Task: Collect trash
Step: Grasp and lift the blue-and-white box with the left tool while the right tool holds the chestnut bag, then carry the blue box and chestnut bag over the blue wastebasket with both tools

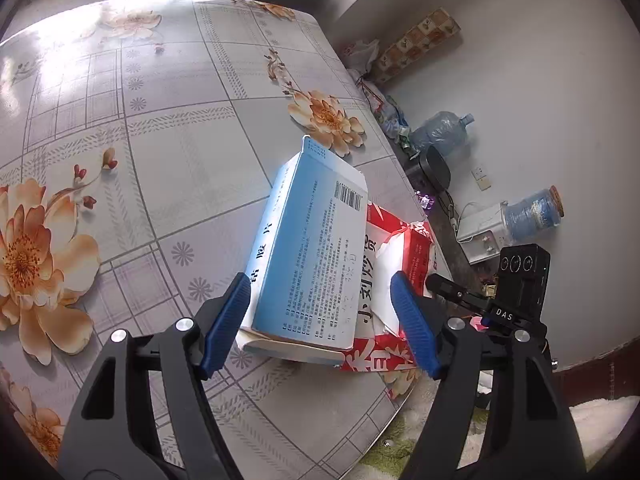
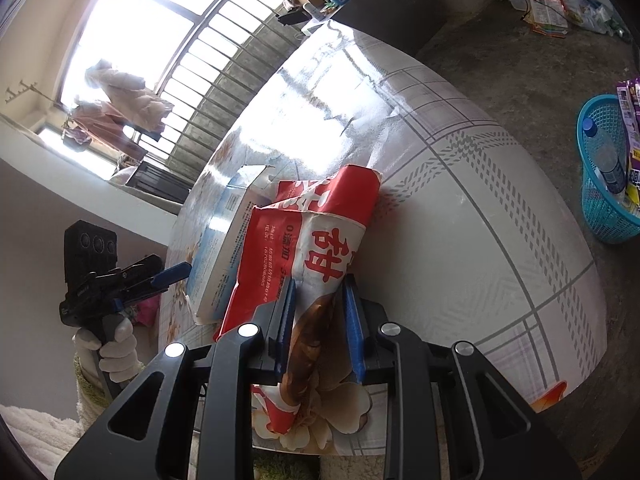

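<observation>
A blue and white medicine box (image 1: 308,248) lies on the floral table, partly over a red and white paper bag (image 1: 392,264). My left gripper (image 1: 320,312) is open, its blue pads on either side of the box's near end, the left pad close to it. In the right wrist view, my right gripper (image 2: 320,320) is shut on the red and white bag (image 2: 320,236), pinching its near end at the table edge. The box (image 2: 224,248) lies to the bag's left. The left gripper (image 2: 172,272) shows beyond it, held by a gloved hand.
A turquoise basket (image 2: 604,184) with a bottle and wrappers stands on the floor to the right of the table (image 2: 480,248). Water jugs (image 1: 444,130), a white appliance (image 1: 480,236) and cables lie along the wall. The table edge (image 1: 404,168) runs close to the bag.
</observation>
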